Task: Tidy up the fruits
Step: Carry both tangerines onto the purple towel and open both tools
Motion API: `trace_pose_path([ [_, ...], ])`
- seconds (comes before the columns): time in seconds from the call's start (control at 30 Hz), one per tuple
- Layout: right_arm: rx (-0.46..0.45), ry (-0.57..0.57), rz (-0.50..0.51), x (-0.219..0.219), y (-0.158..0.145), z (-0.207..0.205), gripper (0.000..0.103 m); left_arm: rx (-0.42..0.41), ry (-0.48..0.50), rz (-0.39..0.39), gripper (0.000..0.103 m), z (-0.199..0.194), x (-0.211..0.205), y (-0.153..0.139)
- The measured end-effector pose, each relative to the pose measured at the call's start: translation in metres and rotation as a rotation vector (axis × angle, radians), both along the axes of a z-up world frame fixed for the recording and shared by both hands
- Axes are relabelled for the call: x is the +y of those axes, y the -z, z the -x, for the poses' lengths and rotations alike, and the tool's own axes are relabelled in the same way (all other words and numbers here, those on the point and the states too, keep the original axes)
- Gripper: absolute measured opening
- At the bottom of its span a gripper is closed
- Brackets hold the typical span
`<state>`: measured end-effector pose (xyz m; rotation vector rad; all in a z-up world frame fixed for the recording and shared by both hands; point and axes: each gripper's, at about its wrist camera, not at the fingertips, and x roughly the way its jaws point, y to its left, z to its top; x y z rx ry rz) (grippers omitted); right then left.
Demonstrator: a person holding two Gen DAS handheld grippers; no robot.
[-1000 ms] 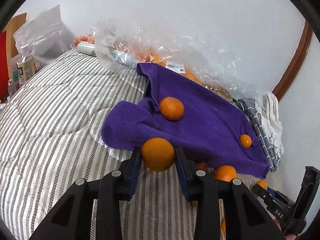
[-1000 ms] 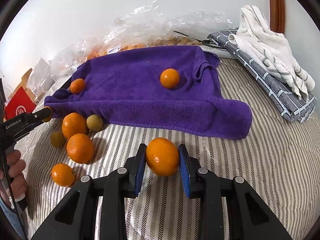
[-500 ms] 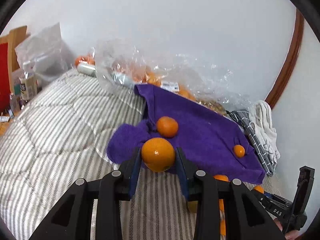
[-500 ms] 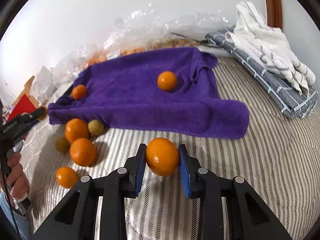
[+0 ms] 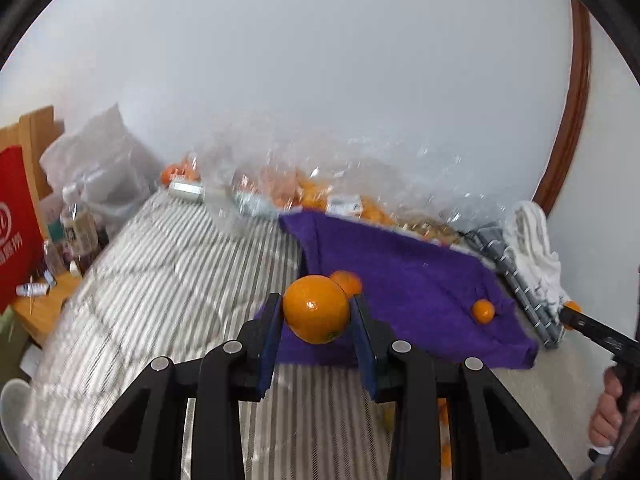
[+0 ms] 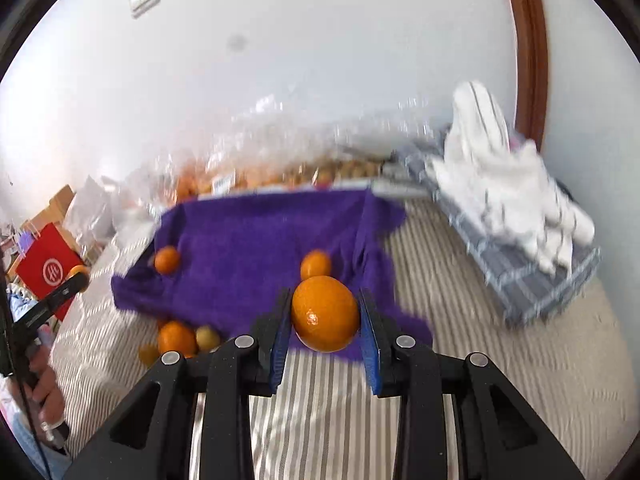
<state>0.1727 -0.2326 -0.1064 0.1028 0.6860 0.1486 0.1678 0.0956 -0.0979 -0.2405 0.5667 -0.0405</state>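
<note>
Orange fruit fills both of your hand-held grippers. Your left hand-held gripper [image 5: 316,312] pinches an orange [image 5: 315,309] between its blue pads, raised above the striped bed [image 5: 160,280]. Your right hand-held gripper [image 6: 325,316] pinches a second orange [image 6: 325,313] the same way. A purple towel [image 6: 256,240] lies on the bed at twelve o'clock from both, carrying two small mandarins [image 6: 167,259]. More loose fruit [image 6: 177,337] sits on the bed at nine o'clock of your right hand-held gripper, just off the towel's edge.
</note>
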Motion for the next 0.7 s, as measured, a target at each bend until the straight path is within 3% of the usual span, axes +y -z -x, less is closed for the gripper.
trace_pose_path([
  [0.17,-0.022,-0.002,-0.011,0.010,-0.006,-0.038,0.032,-0.010,-0.005,0.010,0.032,-0.021,-0.011,-0.017],
  [0.27,-0.008,-0.023,-0.037,0.017,0.005,-0.056,0.032,0.013,0.003,0.036,0.032,-0.044,-0.021,-0.005],
  [0.43,0.047,-0.042,-0.042,0.020,0.039,-0.067,0.032,0.063,0.004,-0.012,0.032,-0.071,-0.037,0.027],
  [0.6,0.093,-0.035,0.043,0.025,0.058,-0.071,0.032,0.100,0.028,-0.057,0.032,-0.076,-0.040,0.045],
  [0.7,0.114,-0.053,0.043,0.029,0.065,-0.073,0.032,0.091,0.027,-0.097,0.032,-0.073,-0.043,0.047],
])
